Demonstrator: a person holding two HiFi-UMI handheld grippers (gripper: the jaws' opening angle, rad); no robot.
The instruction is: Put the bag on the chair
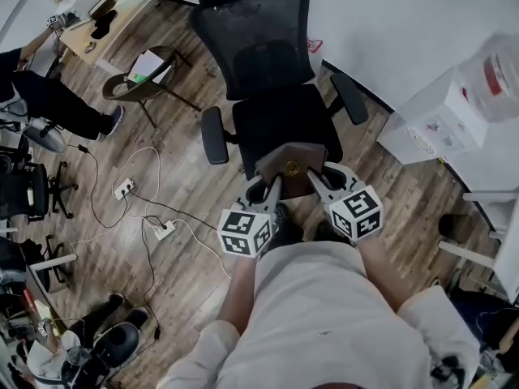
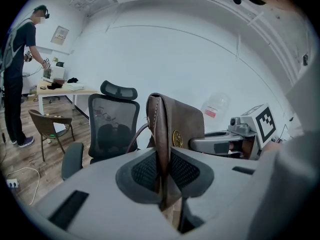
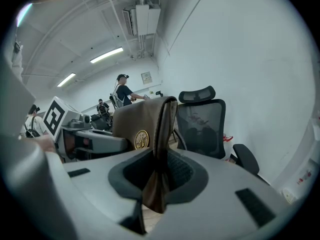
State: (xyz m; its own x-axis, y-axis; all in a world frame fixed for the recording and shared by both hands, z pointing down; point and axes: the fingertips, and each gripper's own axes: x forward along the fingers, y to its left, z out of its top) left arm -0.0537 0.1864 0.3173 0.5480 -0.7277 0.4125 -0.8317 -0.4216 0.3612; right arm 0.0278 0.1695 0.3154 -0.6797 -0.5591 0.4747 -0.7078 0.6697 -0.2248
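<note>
A brown leather bag [image 1: 289, 163] with a round gold emblem hangs between my two grippers, just over the front edge of the black office chair's seat [image 1: 285, 126]. My left gripper [image 1: 272, 183] is shut on the bag's left edge, which shows as a stitched brown side [image 2: 161, 134] clamped in the jaws. My right gripper [image 1: 315, 177] is shut on the bag's right edge [image 3: 161, 139]. The chair [image 2: 111, 125] stands behind the bag with its mesh back [image 3: 201, 126] upright and its seat bare.
A brown side chair [image 1: 142, 83] with papers stands to the left. Cables and power strips [image 1: 162, 229] lie on the wooden floor. A white cabinet [image 1: 430, 124] stands at the right, a desk [image 1: 105, 14] at the far left, and a person [image 1: 49, 100] beside it.
</note>
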